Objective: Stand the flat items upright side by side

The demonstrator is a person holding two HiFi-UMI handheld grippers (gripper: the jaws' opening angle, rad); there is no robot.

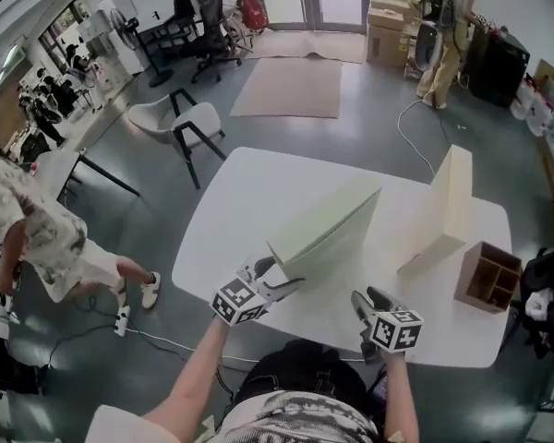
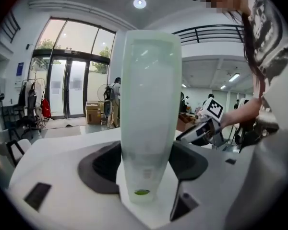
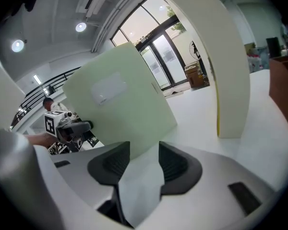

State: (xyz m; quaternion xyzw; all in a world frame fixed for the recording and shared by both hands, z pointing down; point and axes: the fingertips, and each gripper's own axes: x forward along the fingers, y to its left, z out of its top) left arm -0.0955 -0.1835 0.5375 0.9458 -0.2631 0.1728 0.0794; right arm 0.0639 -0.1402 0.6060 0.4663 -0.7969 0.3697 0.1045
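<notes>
A pale green flat item [image 1: 328, 233] leans tilted on the white table [image 1: 249, 201], its lower edge down on the top. My left gripper [image 1: 279, 273] grips its near left edge. In the left gripper view the item [image 2: 149, 104] rises between the two pads and fills the gap of that gripper [image 2: 146, 162]. A cream flat item [image 1: 452, 206] stands upright to the right, apart from the green one. My right gripper [image 1: 362, 301] hovers near the table's front edge with nothing between its jaws. In the right gripper view the green item [image 3: 120, 109] lies just ahead of the gripper [image 3: 144, 162] and the cream item [image 3: 216, 56] stands beyond it.
A brown wooden box [image 1: 487, 277] with compartments sits at the table's right end, also seen as the box [image 3: 284, 85] at the right gripper view's edge. A white chair [image 1: 186, 123] stands behind the table. A person [image 1: 37, 238] walks at the left; cables lie on the floor.
</notes>
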